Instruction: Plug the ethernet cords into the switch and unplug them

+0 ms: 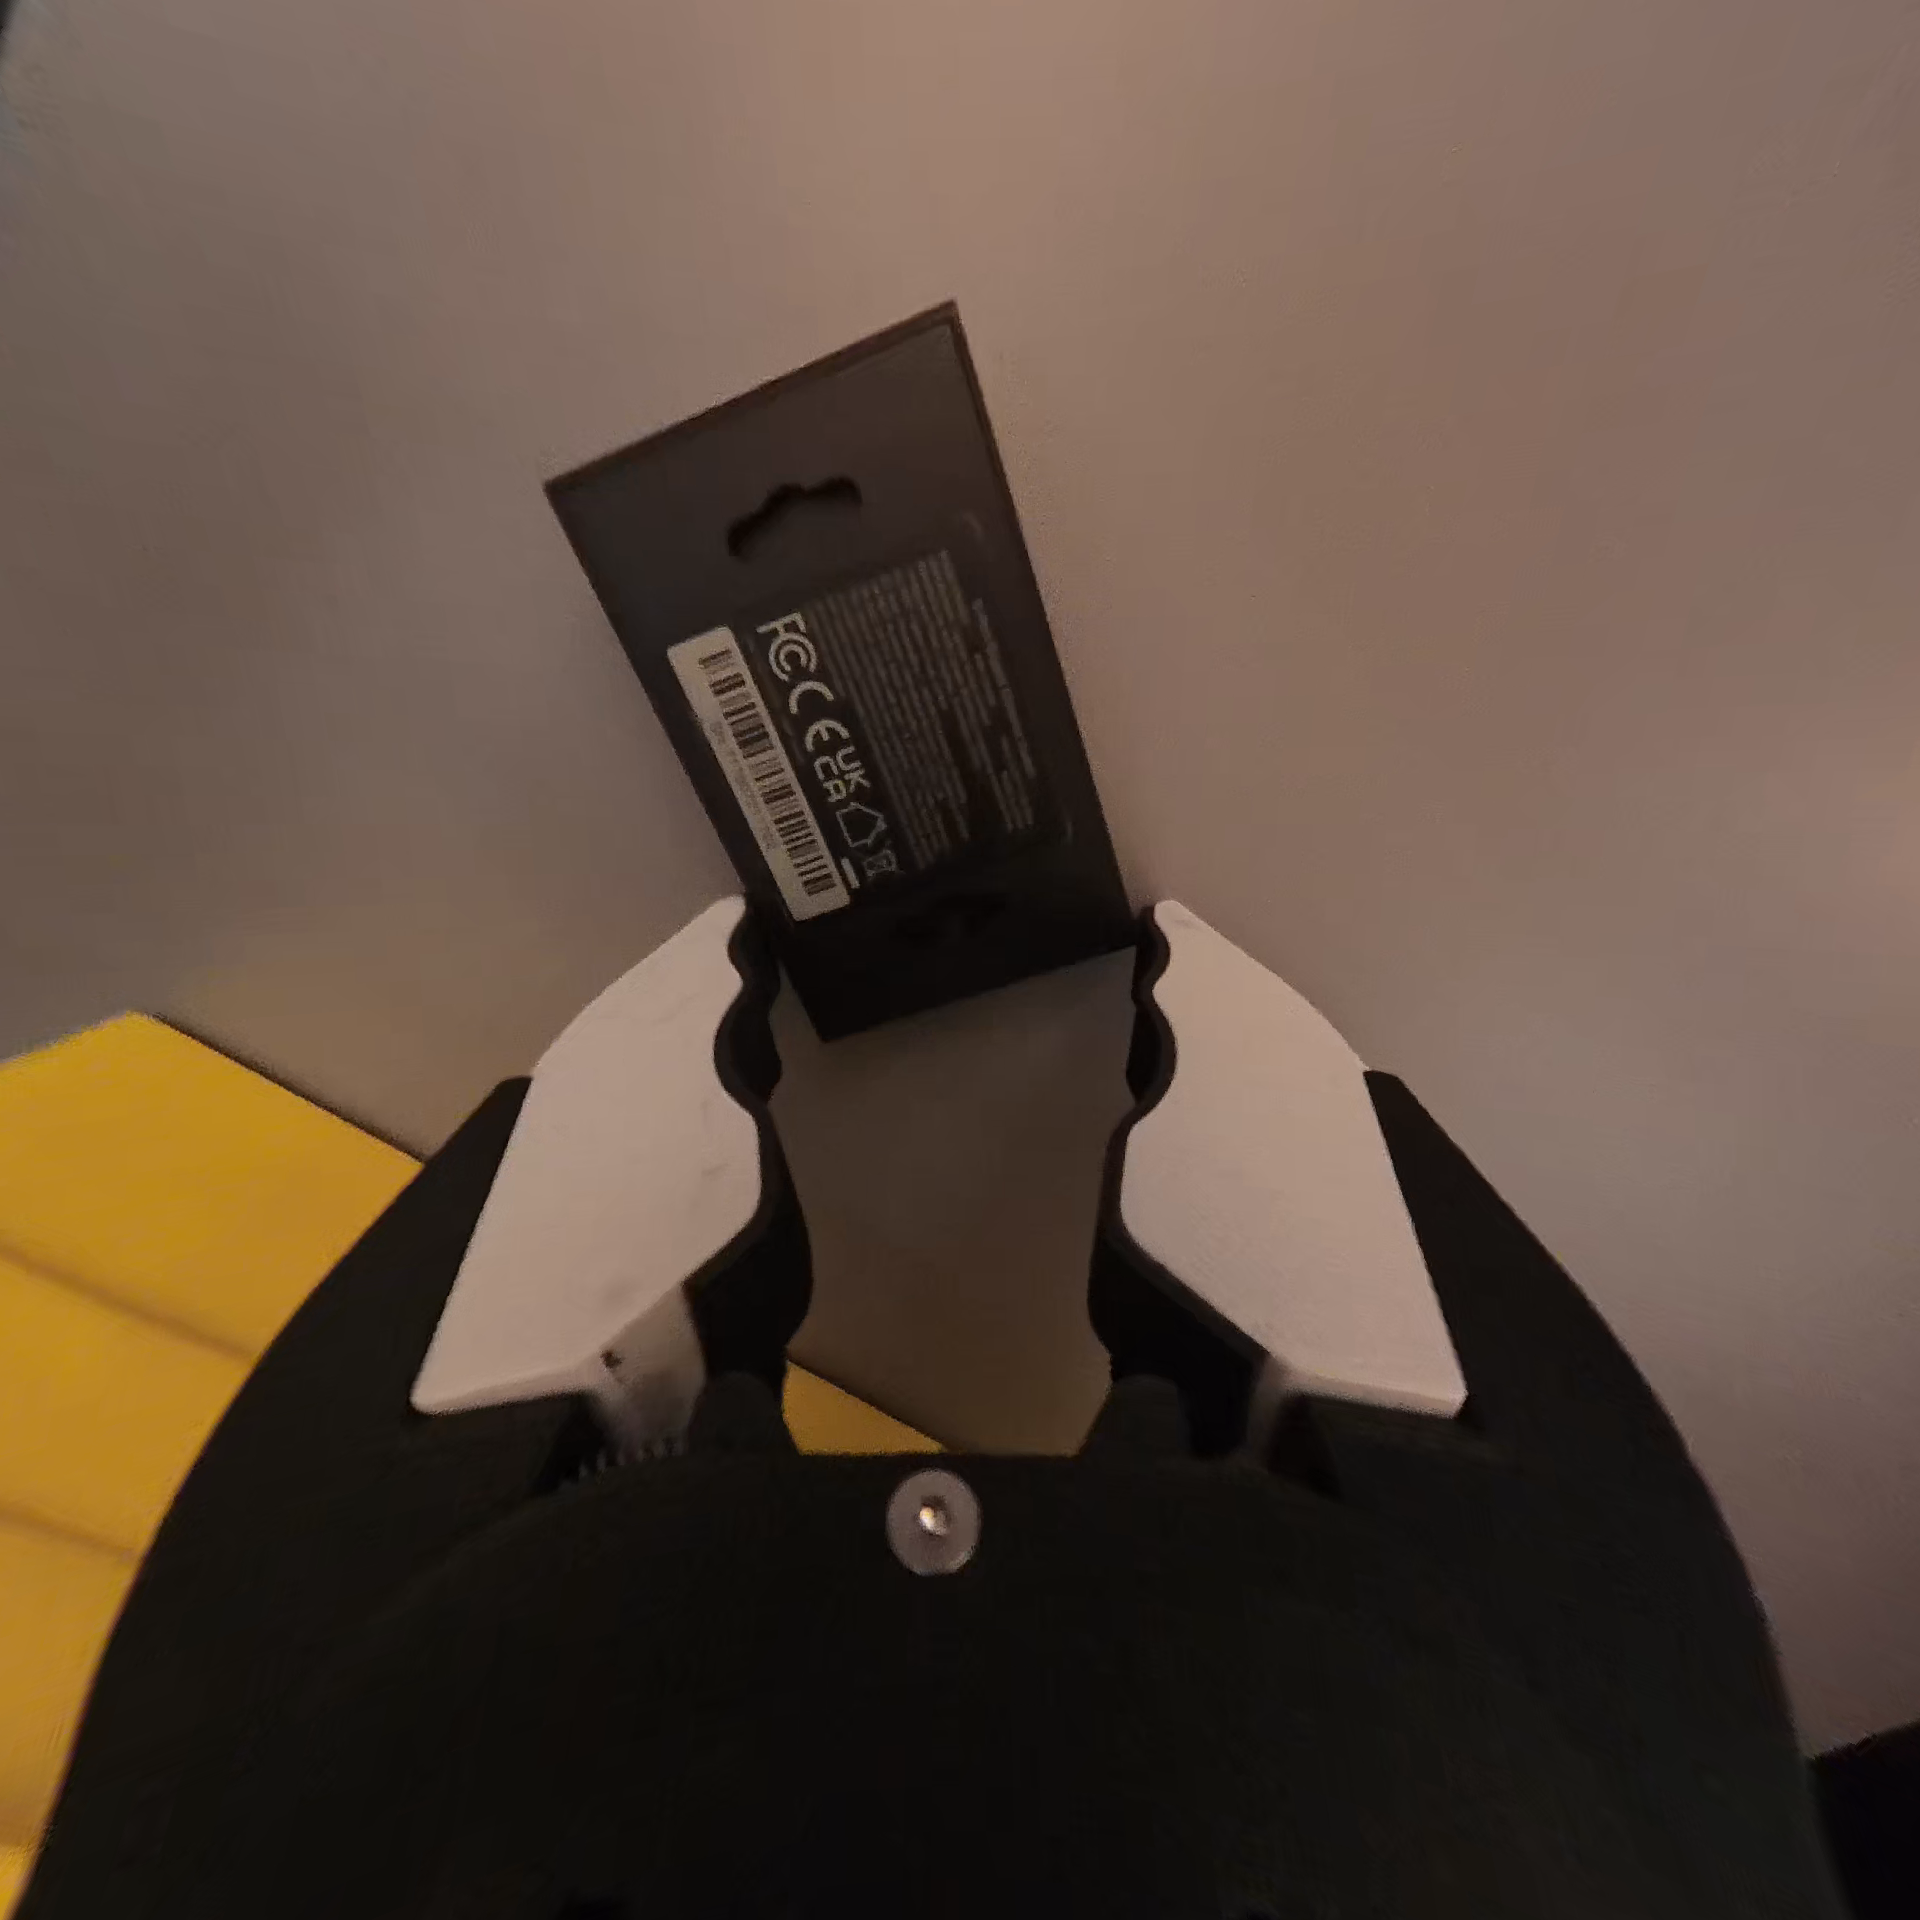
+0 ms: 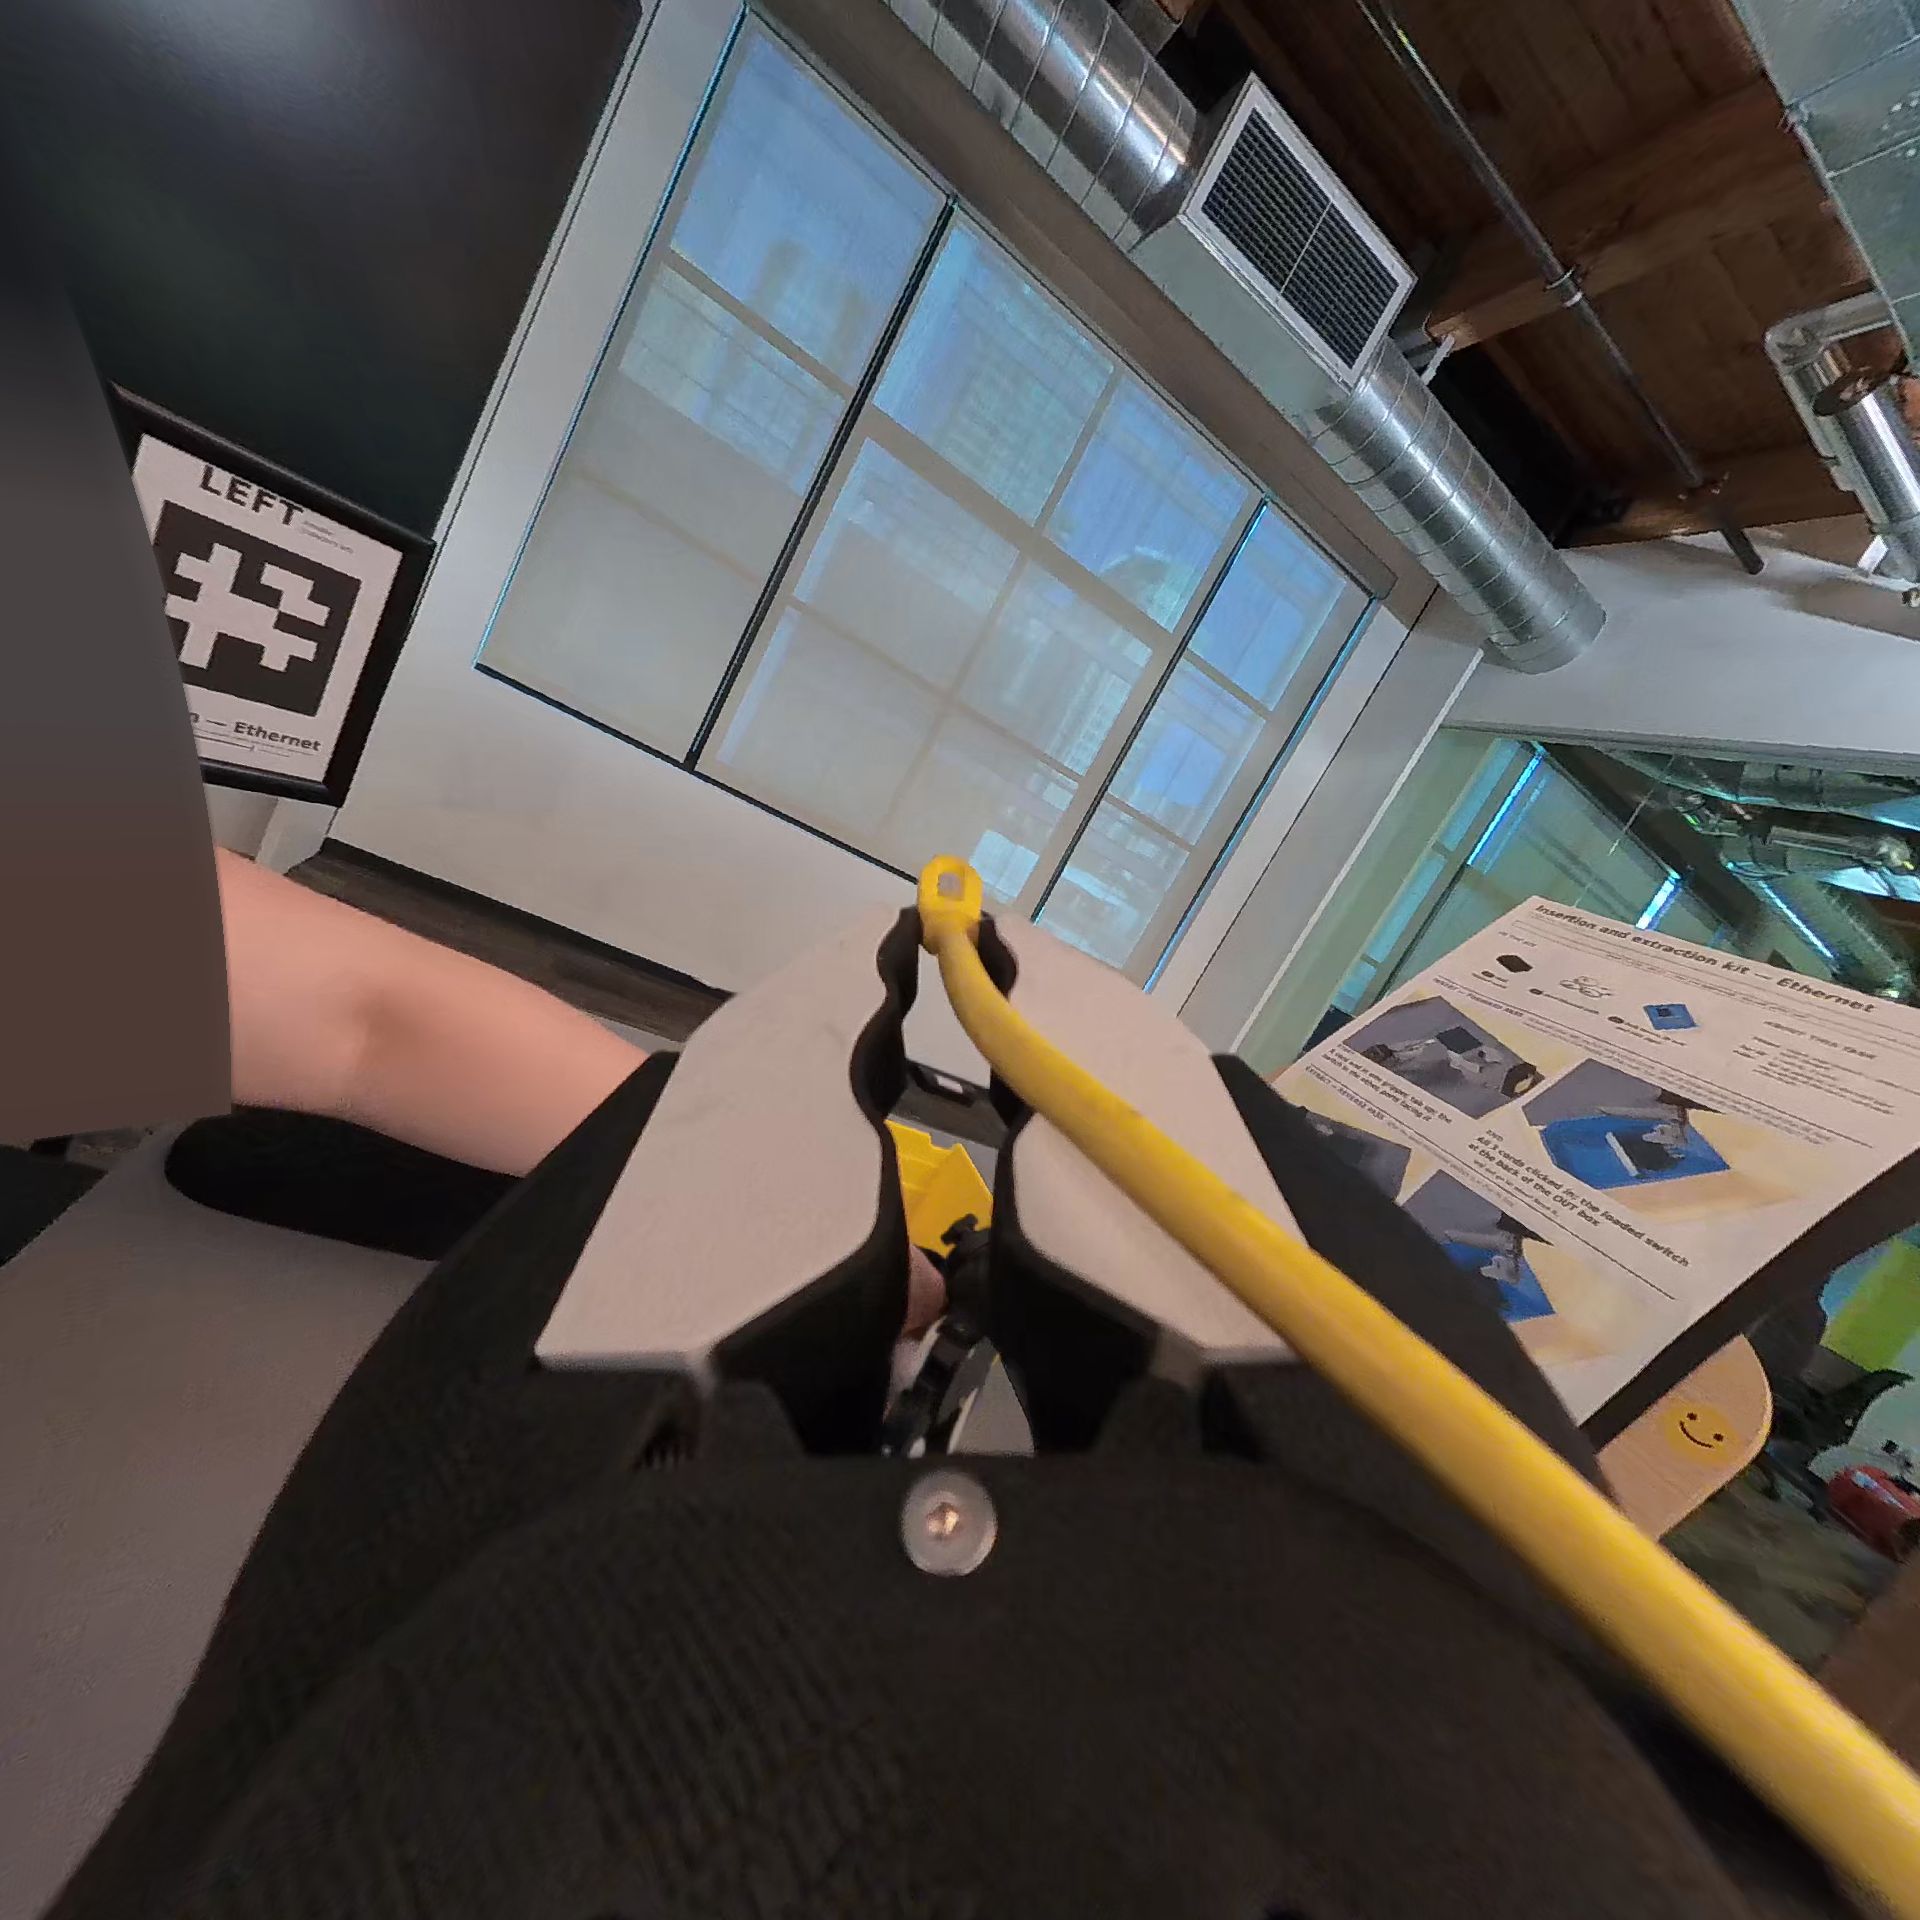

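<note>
My left gripper clamps the flat black plastic switch; my right gripper pinches 1 yellow ethernet cord, plugging-in next needs port alignment.

An office-like workspace in a converted industrial loft, set up for data collection

Bare spiral ducts and a vent grille run beneath a timber ceiling, beside a tall gridded window and glass partitions. A framed marker sign stands at the left and a printed instruction sheet with photographs leans at the right; a round wooden table bearing a smiley sticker sits beyond it
</note>
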`<state>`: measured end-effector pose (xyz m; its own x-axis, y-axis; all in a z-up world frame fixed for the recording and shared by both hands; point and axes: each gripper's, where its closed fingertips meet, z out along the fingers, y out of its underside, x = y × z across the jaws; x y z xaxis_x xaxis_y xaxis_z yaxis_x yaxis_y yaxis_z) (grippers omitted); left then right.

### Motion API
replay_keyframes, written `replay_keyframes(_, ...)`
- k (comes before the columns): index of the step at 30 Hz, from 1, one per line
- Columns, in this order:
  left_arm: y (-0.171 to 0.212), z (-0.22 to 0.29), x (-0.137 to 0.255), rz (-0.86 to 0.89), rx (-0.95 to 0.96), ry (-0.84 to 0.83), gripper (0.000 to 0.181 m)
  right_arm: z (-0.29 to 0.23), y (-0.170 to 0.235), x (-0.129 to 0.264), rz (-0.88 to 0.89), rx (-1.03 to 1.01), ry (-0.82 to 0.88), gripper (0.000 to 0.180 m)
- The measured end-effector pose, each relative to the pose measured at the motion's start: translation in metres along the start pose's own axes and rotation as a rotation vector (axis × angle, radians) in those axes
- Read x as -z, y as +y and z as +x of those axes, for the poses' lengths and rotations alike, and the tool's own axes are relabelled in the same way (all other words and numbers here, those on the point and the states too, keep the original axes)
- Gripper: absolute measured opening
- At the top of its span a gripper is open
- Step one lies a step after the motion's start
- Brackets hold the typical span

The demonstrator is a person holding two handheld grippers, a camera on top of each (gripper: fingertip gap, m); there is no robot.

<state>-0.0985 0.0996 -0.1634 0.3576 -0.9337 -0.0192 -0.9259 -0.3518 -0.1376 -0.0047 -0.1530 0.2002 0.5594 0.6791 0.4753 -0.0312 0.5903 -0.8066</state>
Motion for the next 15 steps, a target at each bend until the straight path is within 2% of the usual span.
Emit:
replay_keyframes(1, 0.003, 0.003, 0.001, 0.008, 0.01, -0.007, 0.065, -0.001, -0.001, 0.0, 0.005, -0.001, -0.003, 0.011)
replay_keyframes(6, 0.006, 0.008, 0.004, 0.068, 0.069, -0.045, 0.065, -0.004, -0.001, -0.002, 0.0, 0.004, -0.016, 0.011)
replay_keyframes(9, 0.004, 0.002, 0.004, 0.067, 0.124, -0.092, 0.073, -0.006, 0.002, -0.004, -0.017, 0.009, -0.021, 0.011)
replay_keyframes(14, -0.004, 0.0, -0.002, 0.121, 0.294, -0.057, 0.085, -0.003, 0.01, -0.005, -0.049, 0.007, -0.017, 0.011)
replay_keyframes(15, -0.007, -0.002, -0.001, 0.146, 0.308, -0.064, 0.076, -0.002, 0.011, -0.006, -0.054, 0.008, -0.013, 0.011)
